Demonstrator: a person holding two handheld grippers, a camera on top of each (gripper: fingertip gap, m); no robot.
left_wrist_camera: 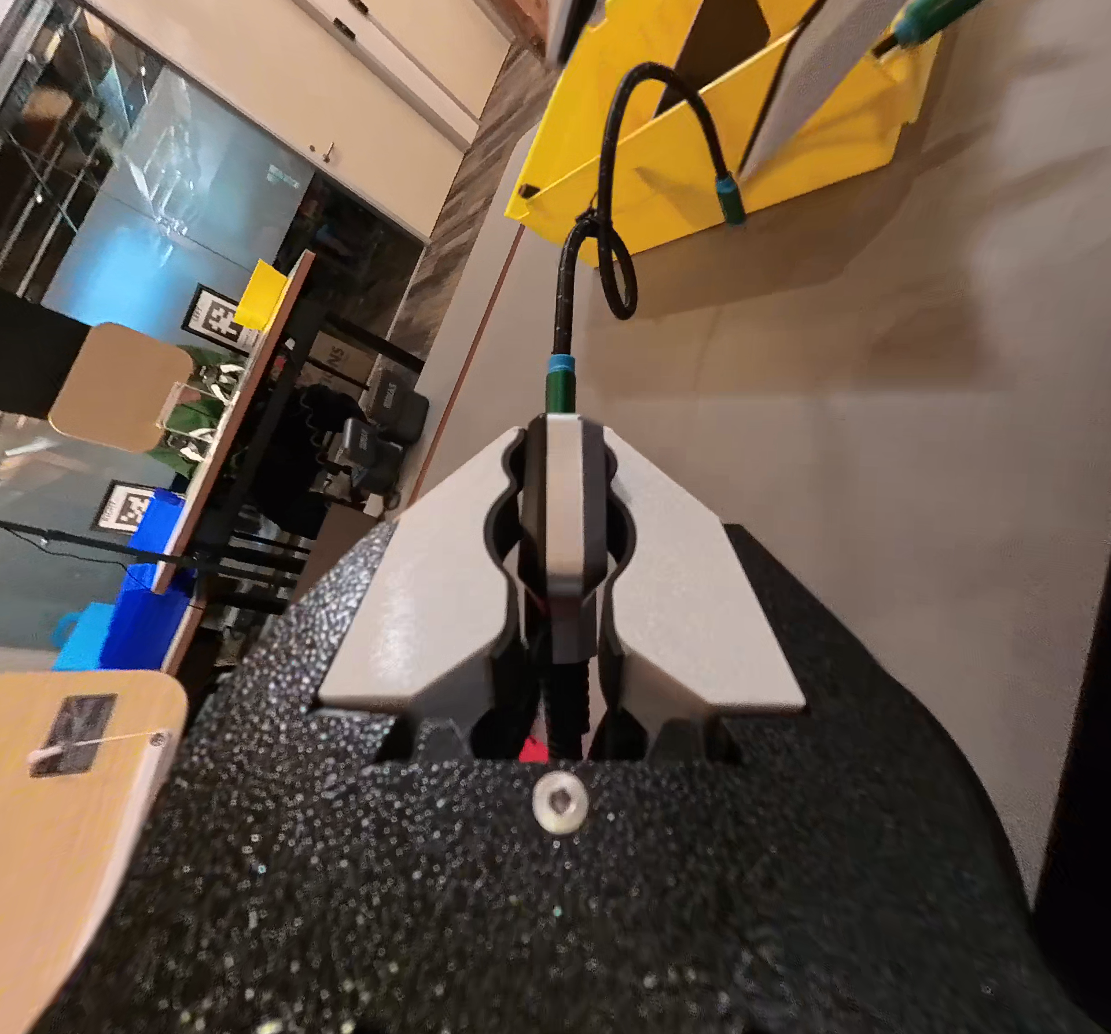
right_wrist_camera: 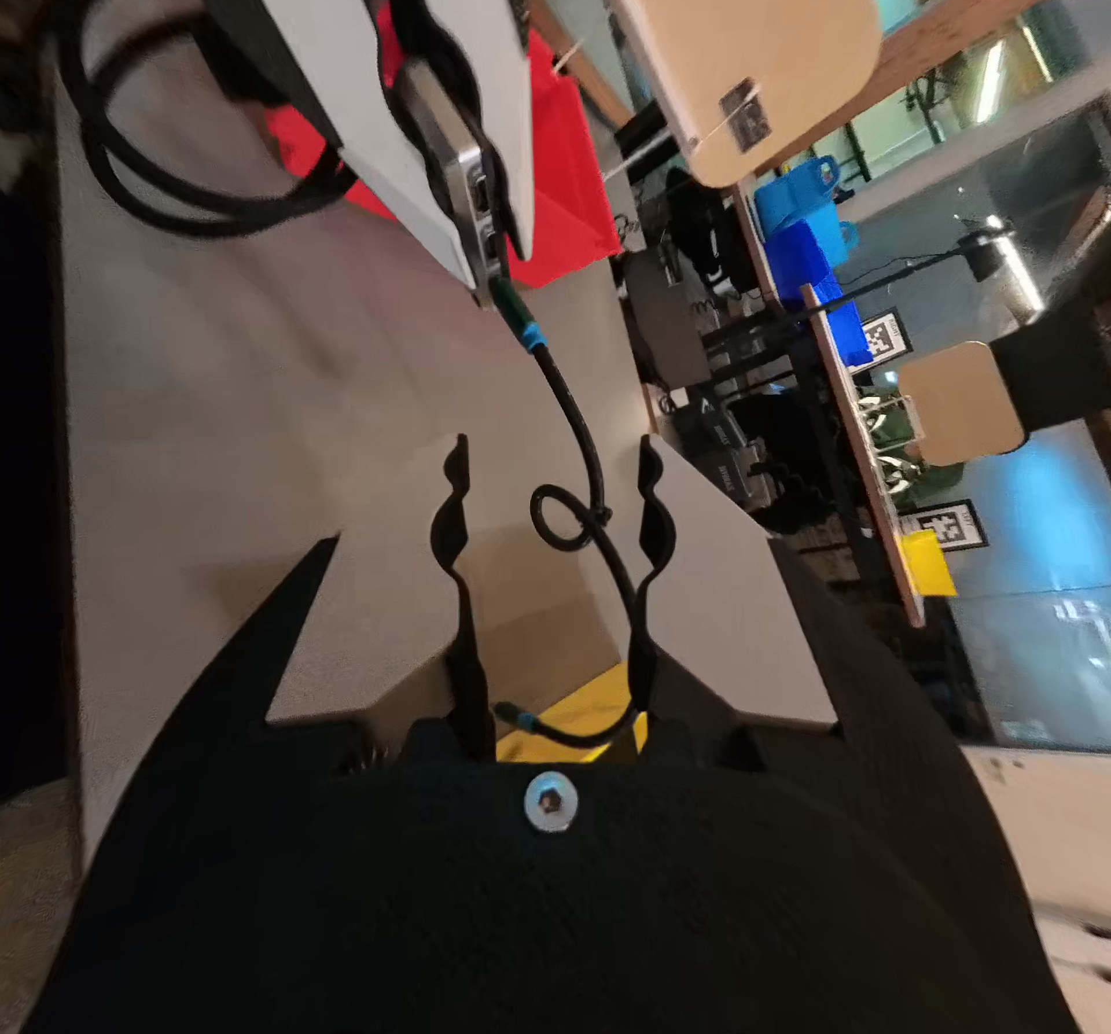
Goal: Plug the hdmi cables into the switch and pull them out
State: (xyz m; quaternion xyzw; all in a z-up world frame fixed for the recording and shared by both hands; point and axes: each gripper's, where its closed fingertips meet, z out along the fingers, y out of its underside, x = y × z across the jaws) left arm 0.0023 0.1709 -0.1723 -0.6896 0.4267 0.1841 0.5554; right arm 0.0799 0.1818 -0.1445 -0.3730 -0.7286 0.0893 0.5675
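My left gripper (left_wrist_camera: 562, 434) is shut on the slim grey and black switch (left_wrist_camera: 562, 524), held above the beige table. A green plug with a blue band (left_wrist_camera: 559, 386) sits in the switch's far end. Its thin black cable (left_wrist_camera: 613, 163) loops up over the yellow bin (left_wrist_camera: 661, 175) and ends in a second green plug (left_wrist_camera: 730, 202), which hangs free. Another green plug with a bare metal tip (left_wrist_camera: 944, 1) shows at top right. My right gripper (right_wrist_camera: 553, 446) is open and empty, with the cable's loop (right_wrist_camera: 565, 518) between its fingers. The left gripper (right_wrist_camera: 499, 266) and switch (right_wrist_camera: 463, 175) show above it.
A red bin (right_wrist_camera: 565, 163) lies behind the switch. A thick black cable (right_wrist_camera: 120, 163) coils at the left. The yellow bin (right_wrist_camera: 577, 710) lies under my right gripper, with the free plug (right_wrist_camera: 511, 716) on it. Other tables with blue bins (right_wrist_camera: 805, 247) stand farther off.
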